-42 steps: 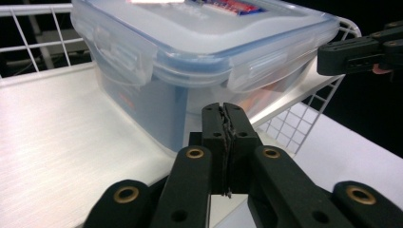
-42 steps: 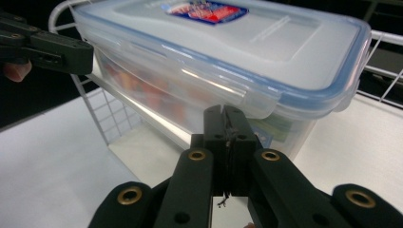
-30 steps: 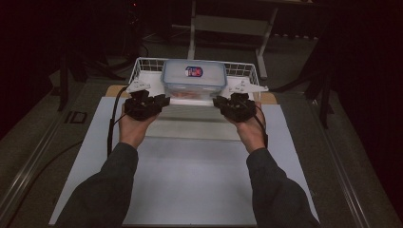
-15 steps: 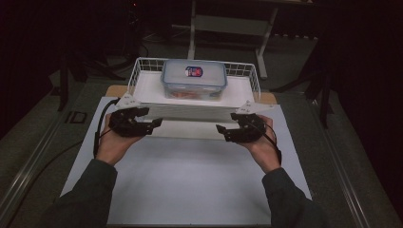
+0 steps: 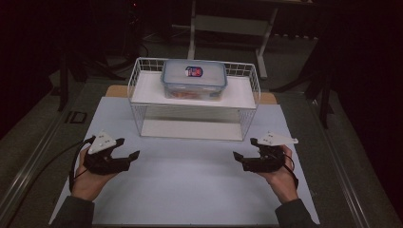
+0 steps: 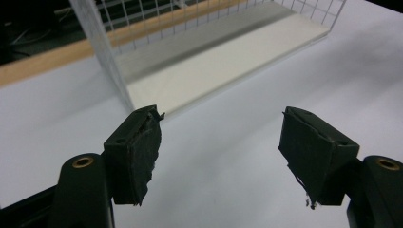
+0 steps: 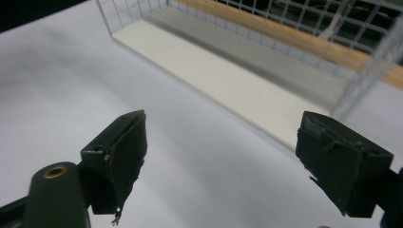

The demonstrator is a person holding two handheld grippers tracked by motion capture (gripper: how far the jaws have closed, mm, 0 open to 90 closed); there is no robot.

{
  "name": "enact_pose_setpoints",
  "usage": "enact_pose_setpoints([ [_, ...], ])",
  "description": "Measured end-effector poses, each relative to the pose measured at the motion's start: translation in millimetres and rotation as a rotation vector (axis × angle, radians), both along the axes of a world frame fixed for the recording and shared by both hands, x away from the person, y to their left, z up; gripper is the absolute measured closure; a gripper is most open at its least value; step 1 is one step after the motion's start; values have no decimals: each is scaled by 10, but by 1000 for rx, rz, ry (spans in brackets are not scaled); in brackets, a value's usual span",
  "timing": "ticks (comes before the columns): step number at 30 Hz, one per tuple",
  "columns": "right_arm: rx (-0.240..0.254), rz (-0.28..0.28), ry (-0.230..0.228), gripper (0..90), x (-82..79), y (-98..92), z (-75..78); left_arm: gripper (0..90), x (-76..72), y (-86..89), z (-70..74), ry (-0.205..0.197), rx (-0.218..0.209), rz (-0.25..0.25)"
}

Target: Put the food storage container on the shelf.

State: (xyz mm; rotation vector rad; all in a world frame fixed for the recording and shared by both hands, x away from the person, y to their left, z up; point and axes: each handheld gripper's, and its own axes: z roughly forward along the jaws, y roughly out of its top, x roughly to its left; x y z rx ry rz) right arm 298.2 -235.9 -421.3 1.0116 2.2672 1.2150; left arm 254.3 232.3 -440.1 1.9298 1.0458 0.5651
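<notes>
From above I see the lidded container atop my wire rack at twelve o'clock. My left gripper and right gripper gape wide, empty, over the white table; dark room beyond.

White wire rack with two white shelves, standing upright at the far middle of the white worktop, beyond both tongs and between their lines. Clear plastic box with a blue-rimmed lid and a red-and-blue label, lying flat and closed on the upper shelf, its reddish contents indistinct. Lower shelf bare, seen ahead of the left tongs and of the right tongs. Both tongs rest near the front of the rack, well apart, jaws spread and empty.
</notes>
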Motion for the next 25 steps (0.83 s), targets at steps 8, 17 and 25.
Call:
enact_pose_setpoints([
  [8, 13, -32, -5, 162, -239, -218, -188, 293, -239, 173, -251, -6, -57, 58],
  [17, 77, -77, -42, 155, -384, -373, -385, 292, -317, 260, -347, -29, -57, 102],
  [25, 81, -105, -66, 155, -380, -395, -414, 291, -288, 293, -374, -31, -56, 123],
])
